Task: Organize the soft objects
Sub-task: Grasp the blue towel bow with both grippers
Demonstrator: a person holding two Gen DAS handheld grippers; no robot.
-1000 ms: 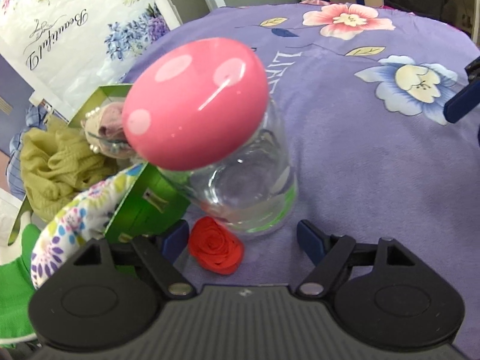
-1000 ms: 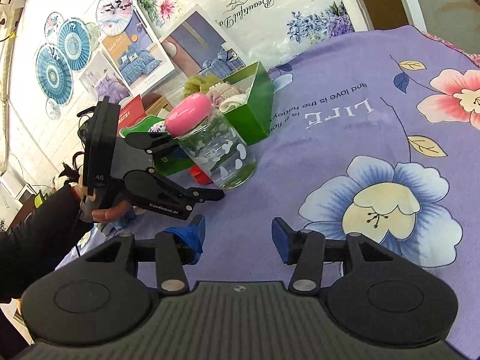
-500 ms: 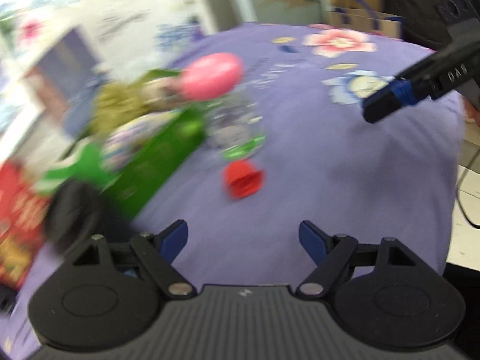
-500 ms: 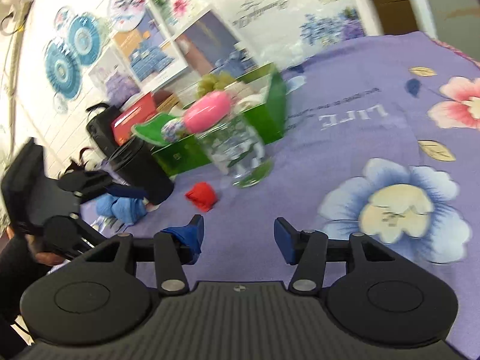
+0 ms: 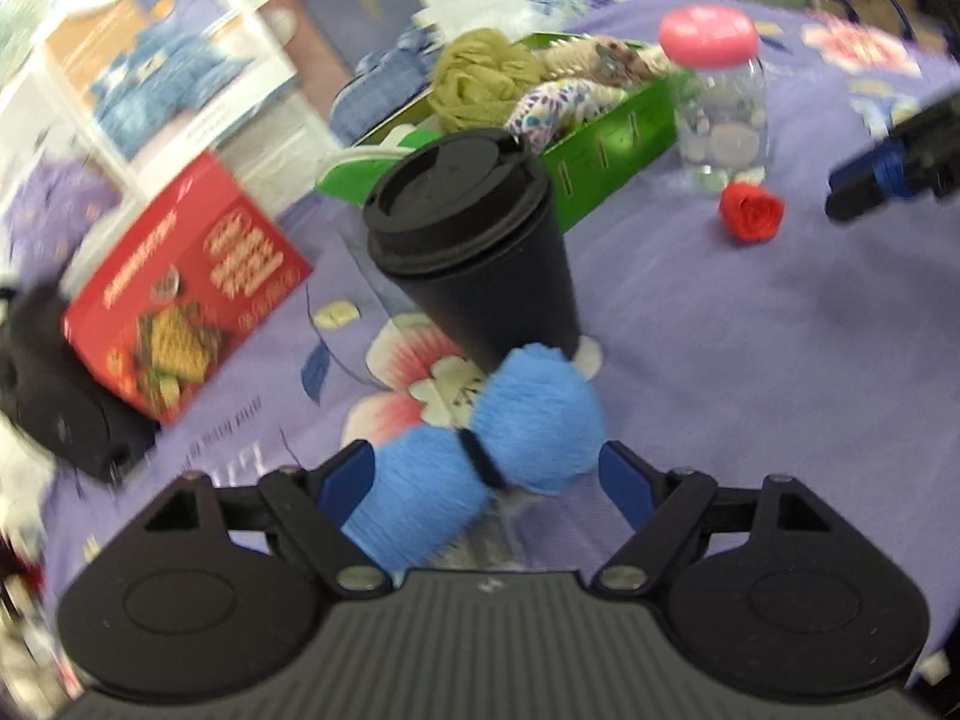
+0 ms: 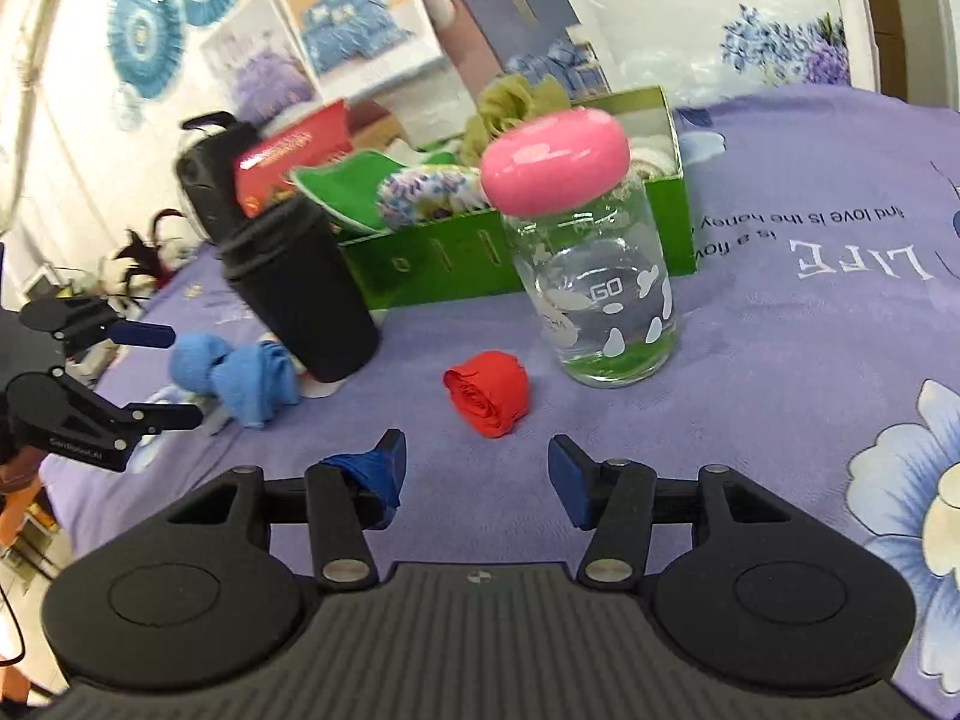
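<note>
On the purple floral tablecloth (image 6: 810, 360), soft fabric with printed flowers and lettering, stand these items, largest first. One green box (image 6: 468, 252), rectangular, open-topped, by the far edge, holding several soft pieces: one olive knitted bundle (image 5: 480, 75), one floral-print cloth (image 6: 420, 192) and pale pieces too blurred to count. One red carton (image 5: 186, 288), flat and printed, near the left edge. One black lidded cup (image 5: 474, 240), smooth and tapered, upright just in front of the box. One clear glass jar (image 6: 600, 300), round, with a glossy pink lid (image 6: 555, 159), upright at the box's near wall. One blue fluffy bow-shaped piece (image 5: 480, 462), two puffs cinched by a dark band, lying touching the cup's base. One red fabric rose (image 6: 489, 399), layered petals, alone just in front of the jar.

Left gripper (image 5: 489, 480): fingers spread wide either side of the blue piece, pads not pressing it. Right gripper (image 6: 477, 474): fingers apart, nothing between them, rose just ahead. Bare cloth lies open to the right of the jar and toward the near edge.
</note>
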